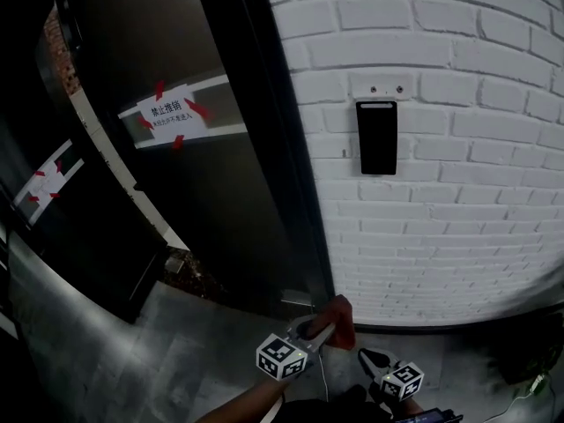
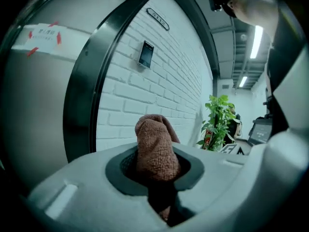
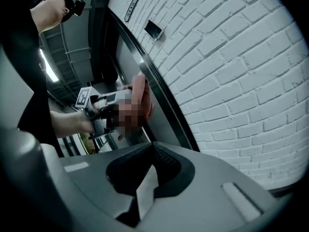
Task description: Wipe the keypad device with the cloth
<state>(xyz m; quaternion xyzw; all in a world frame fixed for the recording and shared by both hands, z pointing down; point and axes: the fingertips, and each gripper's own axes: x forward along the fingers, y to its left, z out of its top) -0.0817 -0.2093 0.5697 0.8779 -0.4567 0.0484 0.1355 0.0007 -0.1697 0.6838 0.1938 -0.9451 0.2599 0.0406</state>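
Brown cloth (image 2: 155, 146) stands pinched in the left gripper (image 2: 157, 182), well below the keypad device (image 1: 377, 137), ready to wipe; the right gripper (image 3: 144, 190), beside it, is pressed together on nothing.

Head view above, gripper views below, all showing keypad device (image 1: 377, 137).

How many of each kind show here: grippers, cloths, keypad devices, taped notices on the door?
grippers: 2, left gripper and right gripper
cloth: 1, in the left gripper
keypad device: 1
taped notices: 2
Total: 6
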